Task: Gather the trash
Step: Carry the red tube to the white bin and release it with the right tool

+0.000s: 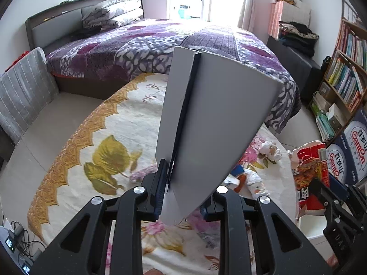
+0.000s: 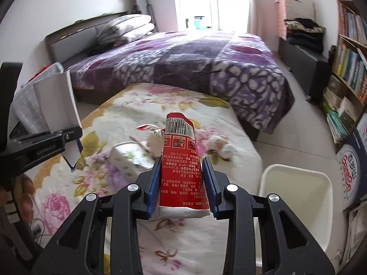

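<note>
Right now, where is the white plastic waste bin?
In the right wrist view, the white plastic waste bin stands lower right on the floor, beside the floral-covered table.

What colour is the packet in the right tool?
Red with a white end and barcode; clearest in the right wrist view.

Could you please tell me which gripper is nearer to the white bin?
Right. The right gripper, holding the red packet, hangs just beside the white bin; the left gripper is farther across the table.

Both grippers [image 1: 185, 194] [image 2: 181, 183] are black plastic linkage arms with triangular cutouts and shiny round silver screws [image 1: 140, 190] at the pivots, plus blue ribbed pads [image 2: 153, 186] on the fingers. There's small white lettering [image 2: 47, 152] on the left one's side, reads something like "GenRobot" I think.
</note>
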A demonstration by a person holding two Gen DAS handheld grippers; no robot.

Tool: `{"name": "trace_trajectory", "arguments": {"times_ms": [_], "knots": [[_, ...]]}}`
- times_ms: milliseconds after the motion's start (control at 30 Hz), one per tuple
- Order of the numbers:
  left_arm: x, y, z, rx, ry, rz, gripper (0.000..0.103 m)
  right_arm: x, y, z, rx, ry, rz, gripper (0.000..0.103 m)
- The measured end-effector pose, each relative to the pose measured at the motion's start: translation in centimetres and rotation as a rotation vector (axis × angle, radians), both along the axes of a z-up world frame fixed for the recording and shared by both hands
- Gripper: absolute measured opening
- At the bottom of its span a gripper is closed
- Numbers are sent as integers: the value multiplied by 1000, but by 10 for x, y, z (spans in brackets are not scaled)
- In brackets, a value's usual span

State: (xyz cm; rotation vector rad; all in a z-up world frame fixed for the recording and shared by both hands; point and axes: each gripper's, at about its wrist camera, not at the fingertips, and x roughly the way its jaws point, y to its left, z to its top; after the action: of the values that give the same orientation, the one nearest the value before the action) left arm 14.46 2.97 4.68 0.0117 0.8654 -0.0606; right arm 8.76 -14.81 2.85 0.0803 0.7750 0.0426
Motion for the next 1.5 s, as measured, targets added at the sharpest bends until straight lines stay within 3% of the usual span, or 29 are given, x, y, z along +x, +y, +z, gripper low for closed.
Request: {"name": "trace_trajectory", "arguments": {"times_ms": [200,933,1067,1333,1500], "knots": [[-3,-33,-4,11,-25,-36,24,-3,-36,-11,40,6,-83,33],[-7,-164,-25,-40,25,-220,25,-27,-160,-28,122,68,-427,35],[-10,-183,-31,-40,42,-255,25,-35,-180,-31,101,81,-496,42],[-16,-220,-38,-62,87,-329,25,-60,-230,-36,165,96,-665,68],[-19,-243,-45,-95,142,-376,26,-75,-255,-35,204,91,-743,75]]}}
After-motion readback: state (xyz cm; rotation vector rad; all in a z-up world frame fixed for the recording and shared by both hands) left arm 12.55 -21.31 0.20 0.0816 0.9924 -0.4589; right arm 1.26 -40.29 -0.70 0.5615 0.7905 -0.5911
